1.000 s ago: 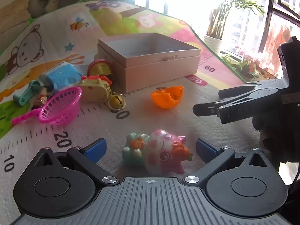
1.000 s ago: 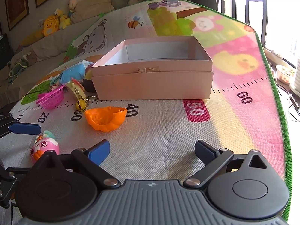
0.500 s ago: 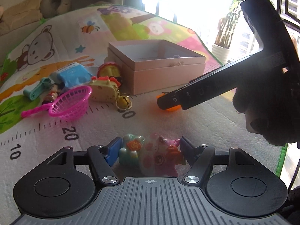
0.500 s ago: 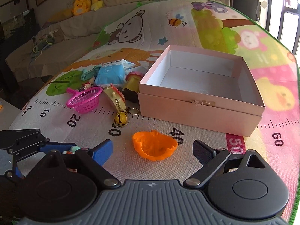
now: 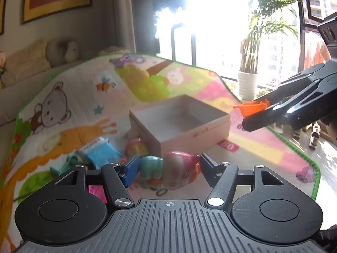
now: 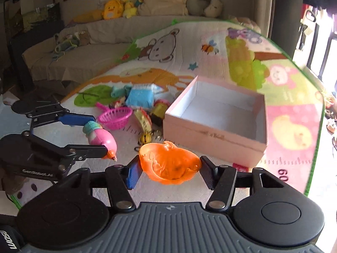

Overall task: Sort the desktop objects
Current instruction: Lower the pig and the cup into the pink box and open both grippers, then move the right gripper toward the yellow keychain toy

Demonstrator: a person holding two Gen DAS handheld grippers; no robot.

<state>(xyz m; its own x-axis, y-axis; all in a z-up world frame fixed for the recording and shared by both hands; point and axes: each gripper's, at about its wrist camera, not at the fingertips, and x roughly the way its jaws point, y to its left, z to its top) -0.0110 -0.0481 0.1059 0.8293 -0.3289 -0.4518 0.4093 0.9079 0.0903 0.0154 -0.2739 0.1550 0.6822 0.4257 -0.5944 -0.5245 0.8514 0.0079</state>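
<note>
My left gripper (image 5: 168,168) is shut on a pink and green toy figure (image 5: 168,171) and holds it above the play mat; the figure also shows in the right wrist view (image 6: 101,136). My right gripper (image 6: 168,168) is shut on an orange shell-shaped cup (image 6: 169,164) and holds it in the air to the right of the box; the cup also shows in the left wrist view (image 5: 251,108). The open pink box (image 6: 212,135) stands on the mat beyond both grippers, and its inside looks bare. It also shows in the left wrist view (image 5: 195,135).
Left of the box lie a pink toy basket (image 6: 114,117), a blue pack (image 6: 140,98), a yellow toy with a bell (image 6: 145,126) and a teal piece (image 6: 118,90). The mat's green edge (image 5: 303,154) runs on the right. A sofa with plush toys (image 6: 113,10) stands behind.
Both grippers closed on their toys and lifted them off the mat: the left on the pink and green figure, the right on the orange cup, now held up near the box.
</note>
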